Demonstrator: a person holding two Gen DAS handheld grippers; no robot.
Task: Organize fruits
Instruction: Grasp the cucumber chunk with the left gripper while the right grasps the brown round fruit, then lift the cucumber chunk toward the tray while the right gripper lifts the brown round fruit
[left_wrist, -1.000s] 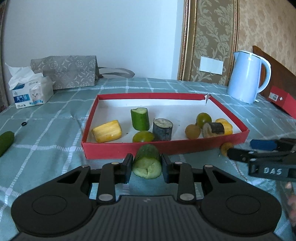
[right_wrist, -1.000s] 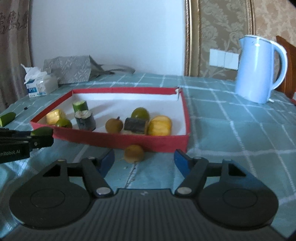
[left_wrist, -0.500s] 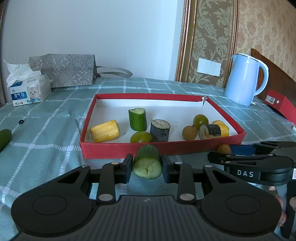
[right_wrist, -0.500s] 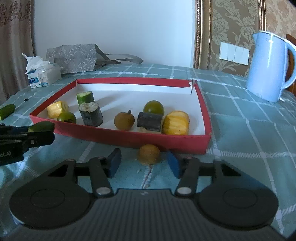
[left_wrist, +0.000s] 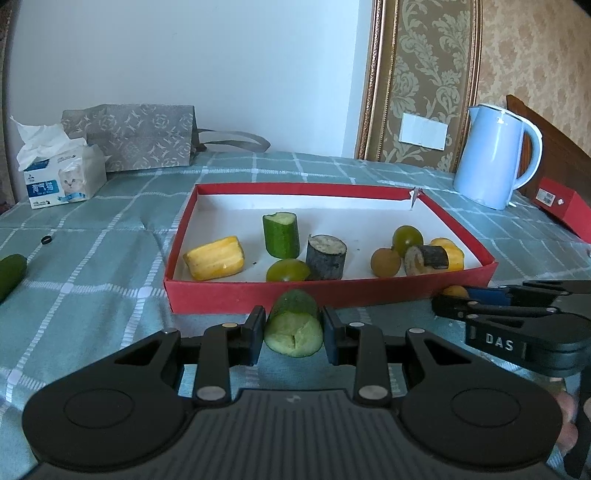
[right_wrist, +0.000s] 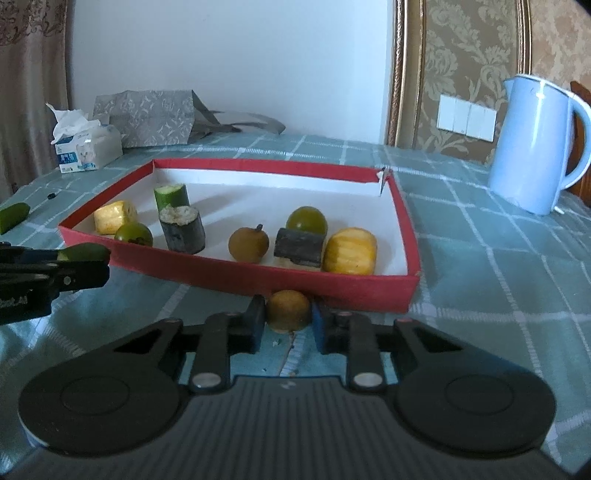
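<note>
My left gripper (left_wrist: 293, 325) is shut on a green cucumber piece (left_wrist: 294, 323), held just in front of the red tray's near wall (left_wrist: 332, 293). My right gripper (right_wrist: 288, 314) is shut on a small brown round fruit (right_wrist: 288, 309) that rests on the cloth against the tray's front wall (right_wrist: 258, 278). In the tray lie several pieces: a yellow chunk (left_wrist: 214, 257), an upright cucumber piece (left_wrist: 281, 234), a dark cylinder (left_wrist: 326, 256), green round fruits (left_wrist: 407, 240) and a brown one (left_wrist: 385, 261). The right gripper also shows in the left wrist view (left_wrist: 461, 299).
A light blue kettle (left_wrist: 495, 158) stands at the back right beside a red box (left_wrist: 561, 208). A tissue box (left_wrist: 61, 177) and a grey bag (left_wrist: 144, 136) stand at the back left. Another cucumber piece (left_wrist: 11, 271) lies on the cloth at far left.
My right gripper has moved forward and its fingers have closed from wide open onto the brown fruit. My left gripper has kept its hold on the cucumber piece.
</note>
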